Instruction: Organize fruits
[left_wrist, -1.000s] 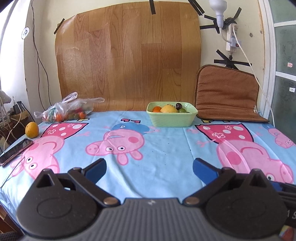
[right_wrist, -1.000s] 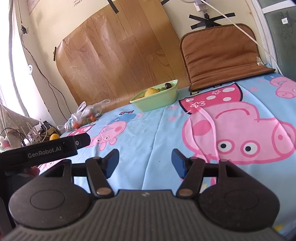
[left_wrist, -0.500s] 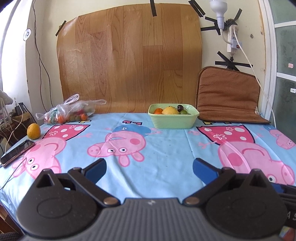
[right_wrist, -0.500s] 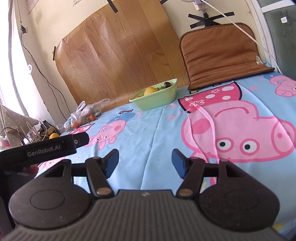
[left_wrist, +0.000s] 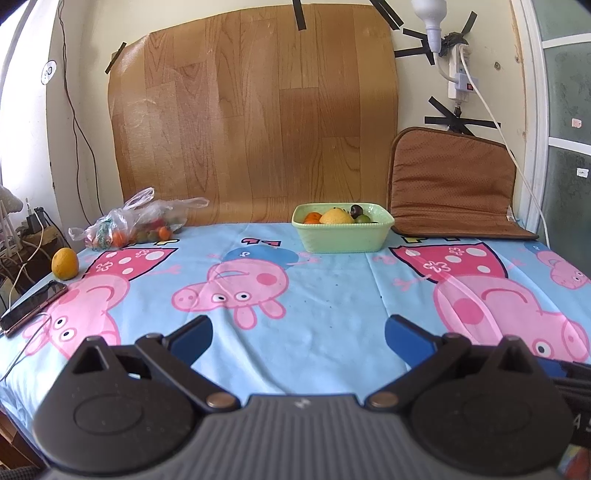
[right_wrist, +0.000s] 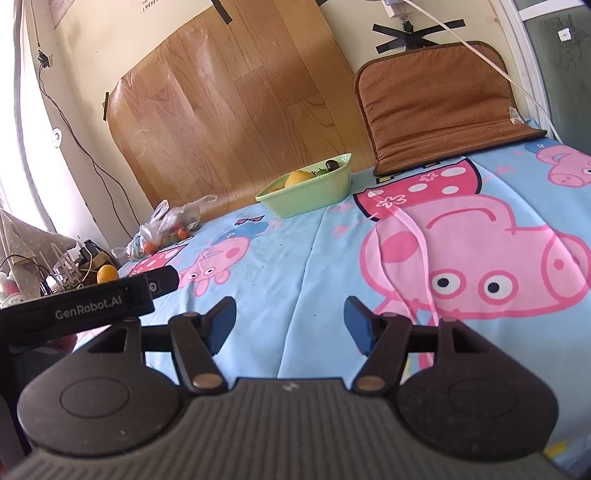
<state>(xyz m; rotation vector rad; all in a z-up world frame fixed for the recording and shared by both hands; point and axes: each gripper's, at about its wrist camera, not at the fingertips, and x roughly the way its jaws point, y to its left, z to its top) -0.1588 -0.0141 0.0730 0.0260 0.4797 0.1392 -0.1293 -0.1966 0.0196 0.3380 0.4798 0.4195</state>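
A pale green bowl (left_wrist: 343, 232) (right_wrist: 310, 192) holding several fruits stands at the far side of the table. A loose yellow-orange fruit (left_wrist: 65, 263) (right_wrist: 107, 273) lies near the table's left edge. A clear plastic bag (left_wrist: 142, 221) (right_wrist: 168, 225) with several small fruits sits at the back left. My left gripper (left_wrist: 298, 334) hangs open over the near part of the cloth, nothing between its blue pads. My right gripper (right_wrist: 290, 323) is open too and empty, far from the bowl. The left gripper's black body (right_wrist: 85, 306) shows in the right wrist view.
A blue cartoon-pig tablecloth (left_wrist: 332, 295) covers the table. A phone (left_wrist: 31, 308) with a cable lies at the left edge. A brown cushion (left_wrist: 450, 188) leans on the wall at the back right, beside a wooden board (left_wrist: 255, 122). Cables and clutter sit left of the table.
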